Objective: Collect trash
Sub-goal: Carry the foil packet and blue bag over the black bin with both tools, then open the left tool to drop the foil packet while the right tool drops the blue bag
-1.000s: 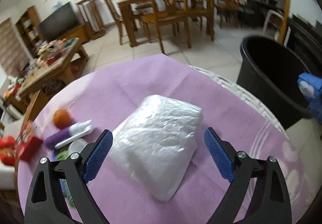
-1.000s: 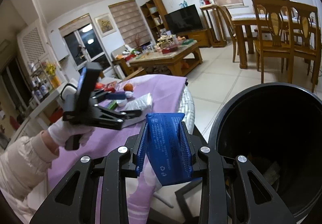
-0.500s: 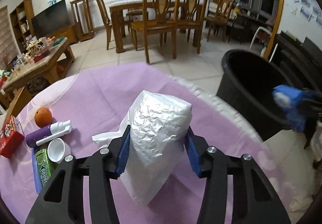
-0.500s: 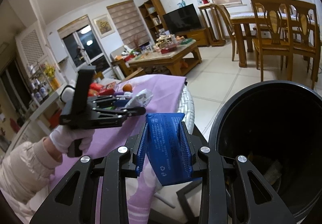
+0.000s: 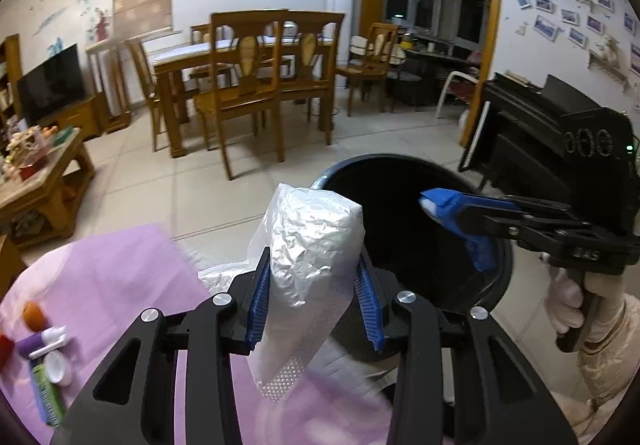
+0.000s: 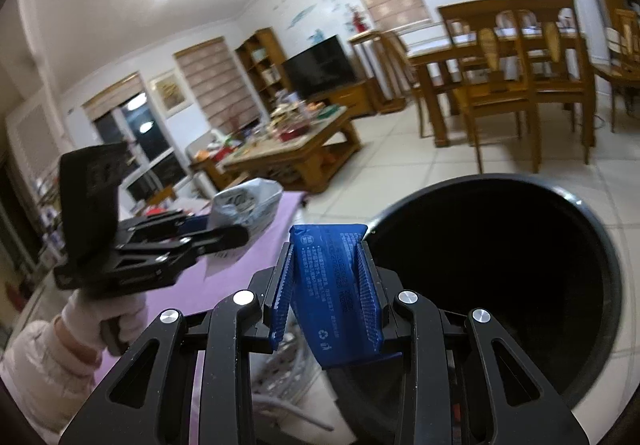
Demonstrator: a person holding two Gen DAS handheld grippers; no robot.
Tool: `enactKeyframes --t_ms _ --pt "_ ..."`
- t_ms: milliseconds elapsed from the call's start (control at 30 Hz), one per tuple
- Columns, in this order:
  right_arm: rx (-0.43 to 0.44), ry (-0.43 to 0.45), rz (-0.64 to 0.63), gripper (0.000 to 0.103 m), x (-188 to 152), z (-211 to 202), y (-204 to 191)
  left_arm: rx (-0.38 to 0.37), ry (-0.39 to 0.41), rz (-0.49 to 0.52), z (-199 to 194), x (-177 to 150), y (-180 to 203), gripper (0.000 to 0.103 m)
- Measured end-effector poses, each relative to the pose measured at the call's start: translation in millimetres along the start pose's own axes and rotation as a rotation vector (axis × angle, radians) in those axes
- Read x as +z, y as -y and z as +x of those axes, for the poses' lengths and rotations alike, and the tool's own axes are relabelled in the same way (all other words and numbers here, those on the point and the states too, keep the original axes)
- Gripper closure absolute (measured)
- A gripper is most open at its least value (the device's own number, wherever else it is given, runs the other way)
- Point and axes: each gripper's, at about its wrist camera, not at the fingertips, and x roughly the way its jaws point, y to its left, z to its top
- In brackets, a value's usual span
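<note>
My left gripper [image 5: 314, 303] is shut on a crumpled silver foil bag [image 5: 308, 269], held in the air above the table edge, just short of the black trash bin [image 5: 404, 245]. My right gripper [image 6: 326, 295] is shut on a blue wrapper [image 6: 330, 285] at the left rim of the bin [image 6: 520, 285]. In the left wrist view the right gripper [image 5: 436, 205] reaches over the bin opening with the blue wrapper [image 5: 476, 245] hanging from it. In the right wrist view the left gripper [image 6: 236, 235] holds the foil bag [image 6: 248, 205] to the left.
A round table with a purple cloth [image 5: 108, 285] carries an orange [image 5: 34, 315], a purple bottle [image 5: 40, 343], a white cap and a green pack [image 5: 48, 393] at its left. Wooden dining chairs [image 5: 248, 85], a coffee table [image 5: 36, 173] and a black piano [image 5: 552, 149] stand around.
My left gripper closed on the foil bag, lifted it off the table and carried it right toward the bin. My right gripper kept the blue wrapper and moved closer over the bin.
</note>
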Motion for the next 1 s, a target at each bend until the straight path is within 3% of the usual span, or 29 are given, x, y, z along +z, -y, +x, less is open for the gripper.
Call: enactKeyframes --t_ms 233,533,1000 --pt "-0.104 0.033 0.06 0.072 0 -22 57 -0.087 -0.02 0.025 34 13 42 0.065" --pt "-0.204 -0.003 0.144 0.072 -12 -20 121 -0.152 -0.069 0.033 72 13 75 0.065" --pt "-0.238 -0.024 0.151 0.072 -9 0 142 -0.169 -0.14 0.042 105 5 88 0.065"
